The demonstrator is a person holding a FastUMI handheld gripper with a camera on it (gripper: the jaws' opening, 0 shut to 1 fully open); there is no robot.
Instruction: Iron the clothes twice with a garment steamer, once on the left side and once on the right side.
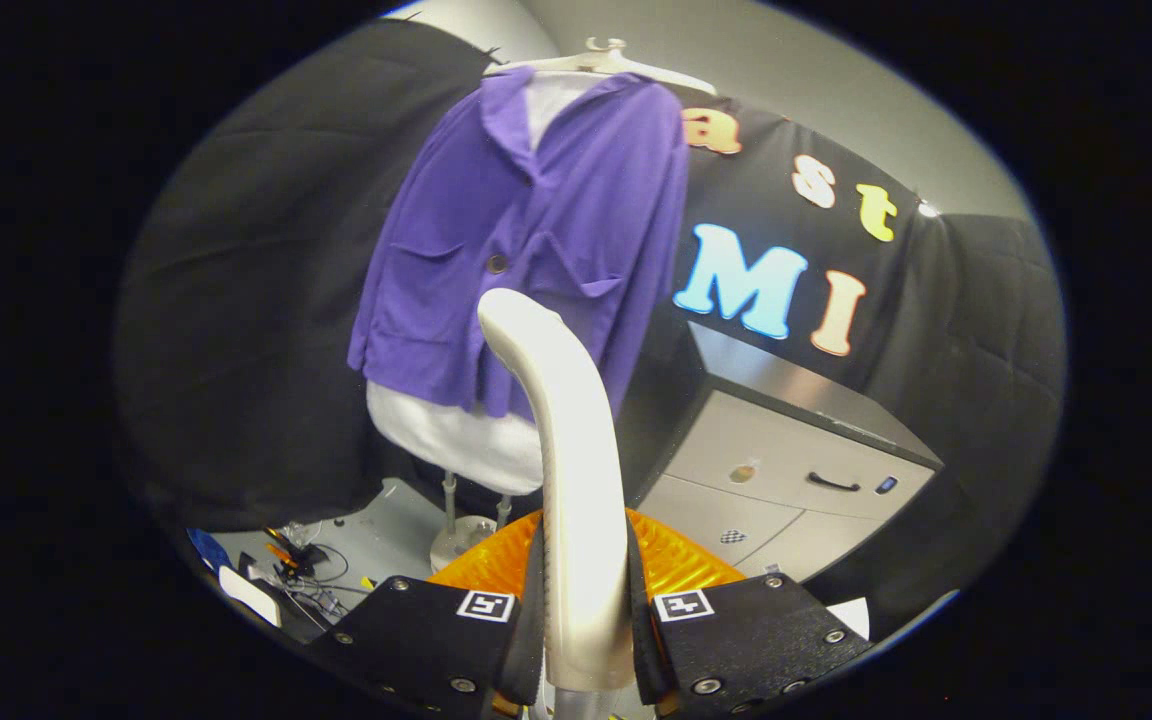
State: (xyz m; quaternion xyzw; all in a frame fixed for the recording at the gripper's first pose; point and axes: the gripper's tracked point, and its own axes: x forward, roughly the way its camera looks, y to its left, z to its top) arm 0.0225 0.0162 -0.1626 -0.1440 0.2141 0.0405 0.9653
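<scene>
A purple shirt [536, 230] hangs on a white hanger [606, 60] over a white garment [456, 435] on a stand, beyond my fingers. My gripper [586, 620] is shut on the cream-white garment steamer [561, 440], both black fingers [436, 630] pressing on its handle. The steamer rises from between the fingers and its curved head sits in front of the shirt's lower middle, near a dark button [497, 264]. I cannot tell whether the head touches the cloth. An orange ribbed part [681, 565] shows just behind the fingers, around the steamer's base.
A grey drawer cabinet [786, 450] with a dark handle stands to the right of the shirt. The garment stand's pole and round base [461, 540] sit below the shirt. Cables and small tools [296, 575] lie on the floor at the lower left.
</scene>
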